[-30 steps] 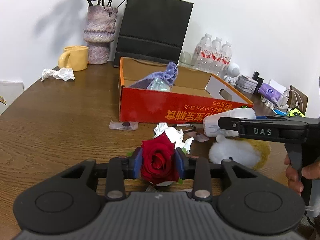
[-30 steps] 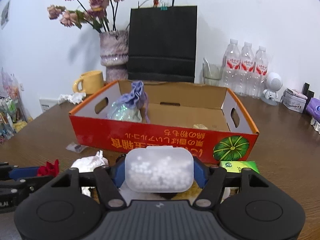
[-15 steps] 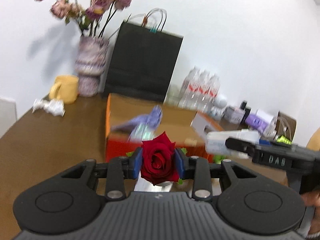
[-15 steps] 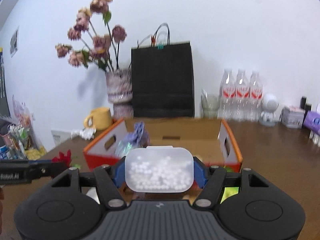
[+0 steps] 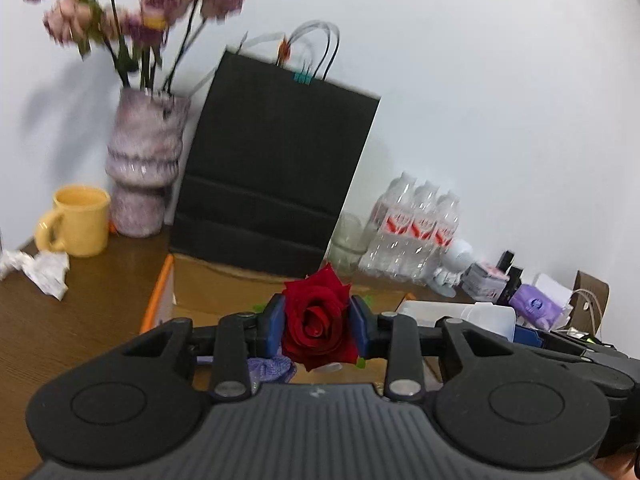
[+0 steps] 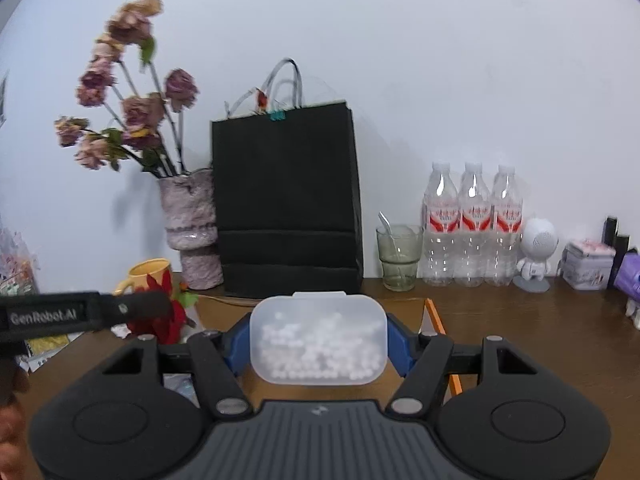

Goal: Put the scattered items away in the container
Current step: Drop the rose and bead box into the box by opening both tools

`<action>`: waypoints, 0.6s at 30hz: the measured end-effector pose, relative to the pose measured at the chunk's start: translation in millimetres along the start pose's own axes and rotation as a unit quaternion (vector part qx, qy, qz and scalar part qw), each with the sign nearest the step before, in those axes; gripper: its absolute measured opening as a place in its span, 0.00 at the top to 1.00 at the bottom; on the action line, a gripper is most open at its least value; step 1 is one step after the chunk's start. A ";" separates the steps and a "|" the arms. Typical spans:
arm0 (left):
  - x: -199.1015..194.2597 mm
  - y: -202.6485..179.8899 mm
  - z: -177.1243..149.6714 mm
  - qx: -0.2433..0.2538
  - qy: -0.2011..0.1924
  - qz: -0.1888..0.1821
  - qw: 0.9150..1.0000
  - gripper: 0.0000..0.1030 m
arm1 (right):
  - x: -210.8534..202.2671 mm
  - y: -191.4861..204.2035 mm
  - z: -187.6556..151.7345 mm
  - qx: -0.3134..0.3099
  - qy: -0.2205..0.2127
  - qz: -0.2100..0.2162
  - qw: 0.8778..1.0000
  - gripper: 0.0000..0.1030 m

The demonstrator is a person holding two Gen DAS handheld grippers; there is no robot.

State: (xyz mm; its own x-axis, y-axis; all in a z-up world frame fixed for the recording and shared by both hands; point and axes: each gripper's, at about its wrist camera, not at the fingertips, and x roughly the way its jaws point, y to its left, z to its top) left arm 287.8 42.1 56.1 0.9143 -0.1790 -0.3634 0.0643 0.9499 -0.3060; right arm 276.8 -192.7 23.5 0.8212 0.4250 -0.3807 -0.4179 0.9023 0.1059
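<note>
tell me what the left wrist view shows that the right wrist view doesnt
Only the left wrist view shows the crumpled paper on the table and the purple pouch low behind the left hand-held gripper, which is shut on the red rose seen head-on.

Only the right wrist view shows the spoon in the glass and the right hand-held gripper shut on the plastic box face-on.

Both show the black bag, vase, yellow mug, water bottles and cardboard box.

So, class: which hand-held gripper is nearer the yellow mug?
Left. The left hand-held gripper, holding the rose, is over the box's mug side; the right hand-held gripper sits farther from the yellow mug.
</note>
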 end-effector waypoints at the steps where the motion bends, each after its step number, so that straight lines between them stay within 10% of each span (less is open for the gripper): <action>1: 8.1 1.6 -1.7 0.000 0.009 0.002 1.000 0.66 | 7.7 -3.0 -1.7 0.003 0.011 0.002 1.000 0.37; 7: 35.8 9.3 -10.3 0.010 0.034 0.015 0.999 0.63 | 38.0 -8.2 -12.0 -0.006 0.047 -0.006 0.999 0.37; 11: 42.6 17.1 -12.8 -0.002 0.032 0.030 0.999 0.24 | 48.3 -9.1 -17.3 -0.009 0.072 -0.003 0.997 0.35; 13: 42.0 19.2 -11.7 -0.011 0.026 0.032 0.999 0.02 | 50.0 -10.2 -17.2 -0.006 0.082 -0.005 0.997 0.15; 18: 37.8 14.8 -9.6 -0.002 0.027 0.051 0.998 0.00 | 49.1 -16.0 -16.2 0.003 0.098 0.001 0.995 0.03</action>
State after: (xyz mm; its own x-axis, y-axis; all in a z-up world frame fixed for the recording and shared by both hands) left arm 319.5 46.8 29.3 0.8935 -0.0957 -0.4387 -0.0286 0.9629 -0.2683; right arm 317.5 -187.5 -11.8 0.7294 0.4043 -0.5517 -0.4162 0.9025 0.1111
